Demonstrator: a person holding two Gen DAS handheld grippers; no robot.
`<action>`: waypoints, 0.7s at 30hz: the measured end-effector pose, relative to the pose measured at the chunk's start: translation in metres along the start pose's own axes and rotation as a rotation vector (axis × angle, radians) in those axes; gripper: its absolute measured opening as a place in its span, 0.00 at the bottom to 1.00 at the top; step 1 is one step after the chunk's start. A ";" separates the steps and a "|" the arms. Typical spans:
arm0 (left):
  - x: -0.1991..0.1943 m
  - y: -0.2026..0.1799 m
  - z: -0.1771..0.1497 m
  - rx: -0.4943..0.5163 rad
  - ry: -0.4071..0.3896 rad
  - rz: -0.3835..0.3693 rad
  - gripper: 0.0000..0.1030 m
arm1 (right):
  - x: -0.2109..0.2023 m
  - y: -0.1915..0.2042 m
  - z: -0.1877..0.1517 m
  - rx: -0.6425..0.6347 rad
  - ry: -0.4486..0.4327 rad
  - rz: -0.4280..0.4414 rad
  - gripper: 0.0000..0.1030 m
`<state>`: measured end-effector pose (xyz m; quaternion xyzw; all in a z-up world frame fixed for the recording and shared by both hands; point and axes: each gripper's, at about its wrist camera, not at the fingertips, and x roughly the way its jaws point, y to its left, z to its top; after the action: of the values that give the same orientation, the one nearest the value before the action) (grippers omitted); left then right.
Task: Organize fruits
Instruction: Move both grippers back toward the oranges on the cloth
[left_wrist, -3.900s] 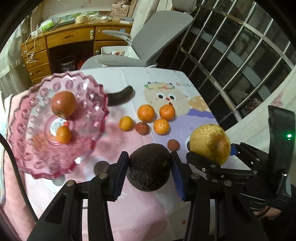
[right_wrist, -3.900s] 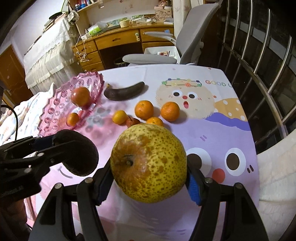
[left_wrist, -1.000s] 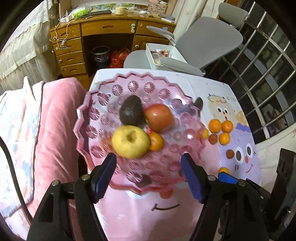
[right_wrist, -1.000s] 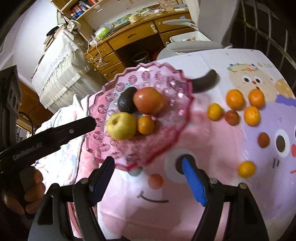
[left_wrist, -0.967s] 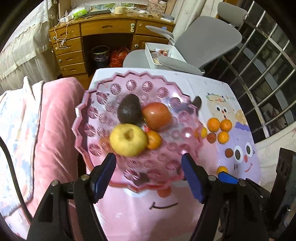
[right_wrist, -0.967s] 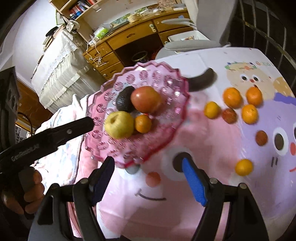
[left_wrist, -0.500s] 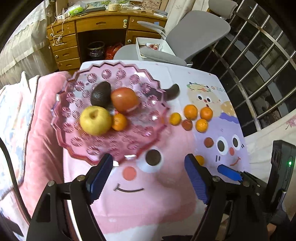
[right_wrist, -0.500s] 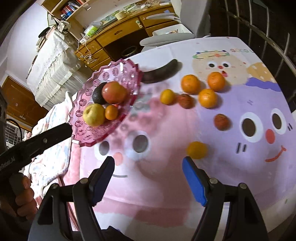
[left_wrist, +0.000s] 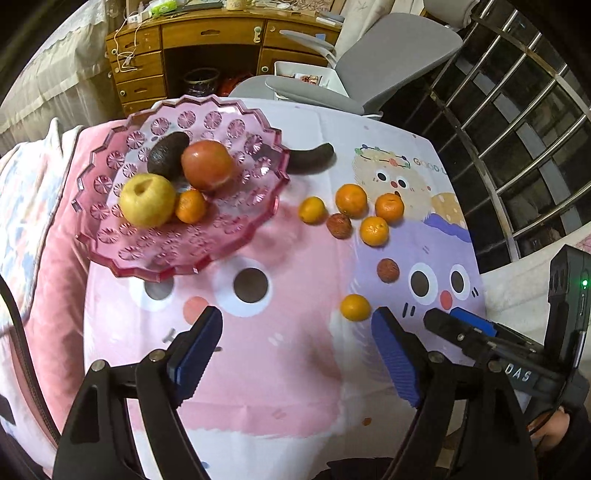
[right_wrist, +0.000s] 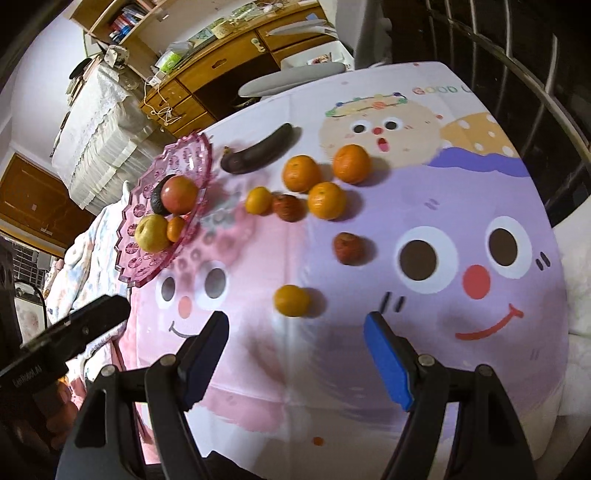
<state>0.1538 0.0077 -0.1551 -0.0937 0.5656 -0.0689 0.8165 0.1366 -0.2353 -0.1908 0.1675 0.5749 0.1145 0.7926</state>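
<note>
A pink glass plate (left_wrist: 166, 266) (right_wrist: 147, 273) at the table's left holds a yellow pear (left_wrist: 147, 199), a dark avocado (left_wrist: 168, 153), a red apple (left_wrist: 207, 164) and a small orange (left_wrist: 190, 206). Several oranges lie loose on the cartoon tablecloth, with three of them clustered (left_wrist: 351, 201). Two brown-red lychees (left_wrist: 339, 225) and a blackened banana (left_wrist: 312, 158) lie there too. My left gripper (left_wrist: 295, 321) is open and empty over the cloth. My right gripper (right_wrist: 297, 325) is open and empty, with one small orange (right_wrist: 291, 300) (left_wrist: 355, 307) just beyond its fingertips.
A grey office chair (left_wrist: 388, 62) and a wooden desk (left_wrist: 192, 48) stand behind the table. A metal railing (left_wrist: 517, 122) runs along the right. Pink and patterned bedding (left_wrist: 33, 206) lies left of the plate. The cloth's near edge hangs below both grippers.
Both grippers have moved right, away from the plate and toward the loose oranges. The left jaws stand slightly wider. The pear and avocado, held earlier, now lie in the plate.
</note>
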 end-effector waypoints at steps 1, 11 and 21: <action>0.002 -0.004 0.000 -0.004 0.001 0.002 0.80 | -0.001 -0.004 0.001 0.003 0.003 0.005 0.74; 0.027 -0.046 0.001 0.003 0.029 0.019 0.80 | -0.005 -0.048 0.028 0.030 0.021 0.047 0.74; 0.063 -0.080 0.020 0.020 0.037 0.021 0.80 | 0.006 -0.081 0.069 0.054 0.016 0.082 0.74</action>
<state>0.1940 -0.0825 -0.1875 -0.0785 0.5808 -0.0676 0.8074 0.2031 -0.3163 -0.2085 0.2113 0.5768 0.1328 0.7778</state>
